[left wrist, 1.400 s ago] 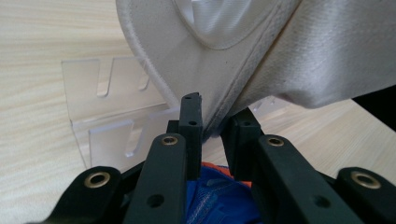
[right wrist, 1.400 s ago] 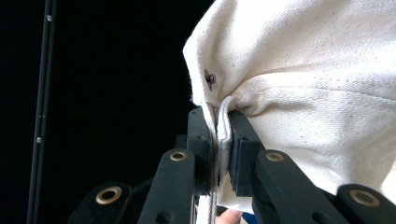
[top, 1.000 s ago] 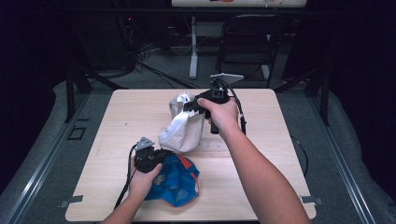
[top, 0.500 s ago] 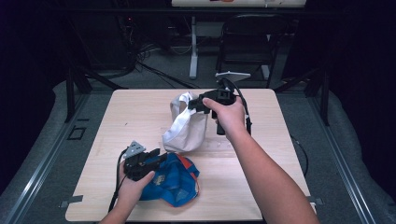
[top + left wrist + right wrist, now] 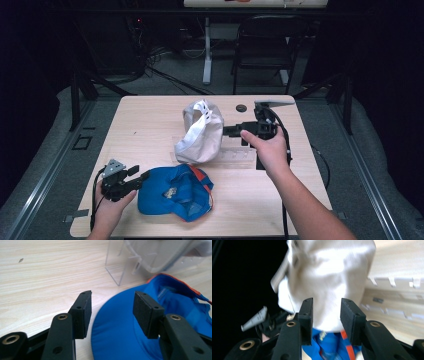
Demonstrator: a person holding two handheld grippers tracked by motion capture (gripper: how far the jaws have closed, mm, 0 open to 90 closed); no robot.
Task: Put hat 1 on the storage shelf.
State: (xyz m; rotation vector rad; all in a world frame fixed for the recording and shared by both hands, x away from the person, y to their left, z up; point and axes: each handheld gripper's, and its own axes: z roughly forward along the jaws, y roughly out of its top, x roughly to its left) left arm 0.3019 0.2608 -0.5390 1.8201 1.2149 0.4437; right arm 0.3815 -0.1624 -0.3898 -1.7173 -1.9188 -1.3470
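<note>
No legible text, label, brand, number or sign is present. The blue fabric cap with orange trim point(image 5: 175, 192) carries a small pale mark on its crown in the high view, too small and blurred to read. In the left gripper view a faint lighter patch inside the cap point(image 5: 163, 292) may be print; its characters cannot be resolved. The white fabric cap point(image 5: 202, 132) shows no marking

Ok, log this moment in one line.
left claw: open, beside blue cap | right claw: open, off white cap | clear rack: holds white cap
</note>
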